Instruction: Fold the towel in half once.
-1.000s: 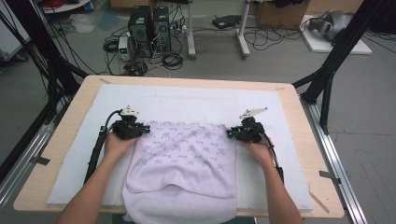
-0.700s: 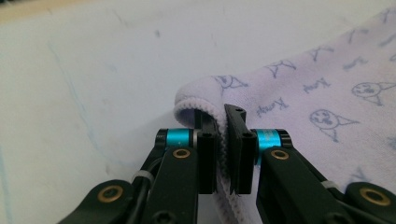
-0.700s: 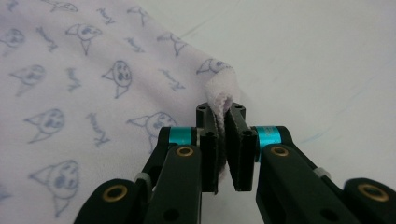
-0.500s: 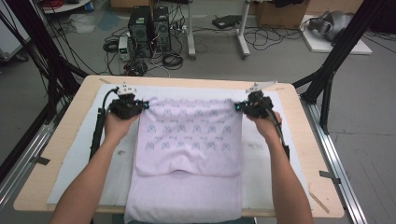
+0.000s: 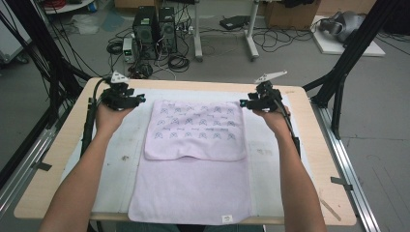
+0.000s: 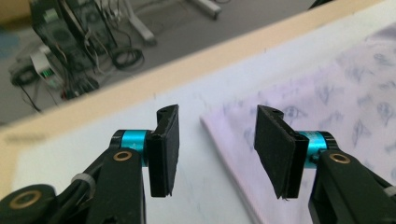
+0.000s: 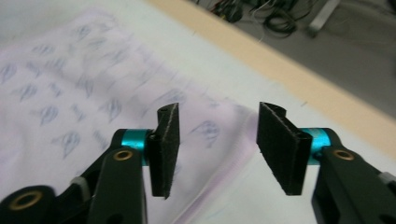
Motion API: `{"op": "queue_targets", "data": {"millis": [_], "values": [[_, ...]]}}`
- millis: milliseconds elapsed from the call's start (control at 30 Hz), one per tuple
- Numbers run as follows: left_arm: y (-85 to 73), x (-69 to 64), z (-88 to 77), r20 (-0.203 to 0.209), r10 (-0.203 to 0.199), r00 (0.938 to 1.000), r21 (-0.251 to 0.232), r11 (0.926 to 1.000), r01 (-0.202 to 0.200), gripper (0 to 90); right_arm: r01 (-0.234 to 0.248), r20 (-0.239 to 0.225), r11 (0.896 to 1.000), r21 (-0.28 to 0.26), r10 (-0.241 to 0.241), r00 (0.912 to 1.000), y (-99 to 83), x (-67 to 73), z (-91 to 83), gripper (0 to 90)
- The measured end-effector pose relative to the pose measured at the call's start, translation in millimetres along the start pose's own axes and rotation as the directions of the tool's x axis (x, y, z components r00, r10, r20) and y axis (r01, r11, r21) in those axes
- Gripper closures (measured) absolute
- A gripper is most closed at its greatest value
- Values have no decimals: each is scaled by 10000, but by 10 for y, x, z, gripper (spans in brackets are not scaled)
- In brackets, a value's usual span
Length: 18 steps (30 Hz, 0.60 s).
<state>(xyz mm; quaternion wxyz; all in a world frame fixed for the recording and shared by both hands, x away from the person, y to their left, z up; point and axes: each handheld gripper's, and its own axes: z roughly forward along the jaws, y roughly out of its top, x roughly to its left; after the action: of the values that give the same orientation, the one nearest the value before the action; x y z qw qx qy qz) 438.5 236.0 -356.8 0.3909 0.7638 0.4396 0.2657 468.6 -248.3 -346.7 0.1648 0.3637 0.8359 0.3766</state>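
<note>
A lilac towel (image 5: 196, 159) lies on the white mat, its far half (image 5: 198, 128) folded over and showing blue prints. My left gripper (image 5: 139, 99) hovers just outside the fold's far left corner, and my right gripper (image 5: 244, 103) just outside the far right corner. Both sets of jaws have just been opening and nothing is between them. Under the open left gripper (image 6: 217, 149), the towel's corner (image 6: 336, 107) lies flat on the mat. The right gripper (image 7: 217, 149) is open above the other corner (image 7: 70, 93).
The white mat (image 5: 123, 145) covers most of the wooden table (image 5: 63, 159). Beyond the far edge, computer towers (image 5: 154, 24) and cables stand on the floor. Black frame struts (image 5: 338, 82) rise at both sides, and metal rails run along the table's sides.
Both hands carried the towel's edge from mid-table to the far side. The jaws then opened and let go, and the patterned layer now lies flat while the grippers sit higher.
</note>
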Motion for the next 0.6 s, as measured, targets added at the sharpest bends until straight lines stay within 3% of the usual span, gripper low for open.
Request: {"op": "queue_targets", "data": {"millis": [67,100,200,467,533,600], "values": [[-150,-22,-26,271,-42,9996,25,10000,42,500,-212,-397,9997,81,215,9990,-109,52,32,438],[-212,-37,-50,471,-140,9988,-14,9999,140,492,-292,-610,9988,381,315,9976,-136,79,52,410],[-371,-133,-99,859,-246,9960,-165,9995,261,469,-148,-1103,9999,-49,141,9938,-252,213,36,420],[-671,-380,-239,1695,470,9844,-366,9985,-414,466,548,-1585,9965,-639,-643,9853,-543,539,-104,442],[-713,-425,-278,1988,574,9784,-178,9983,-549,467,665,-1692,9960,-600,-758,9827,-624,601,-128,468],[-767,-484,-334,2051,767,9757,-420,9967,-695,474,795,-1804,9949,-617,-894,9795,-706,654,-155,488]]}}
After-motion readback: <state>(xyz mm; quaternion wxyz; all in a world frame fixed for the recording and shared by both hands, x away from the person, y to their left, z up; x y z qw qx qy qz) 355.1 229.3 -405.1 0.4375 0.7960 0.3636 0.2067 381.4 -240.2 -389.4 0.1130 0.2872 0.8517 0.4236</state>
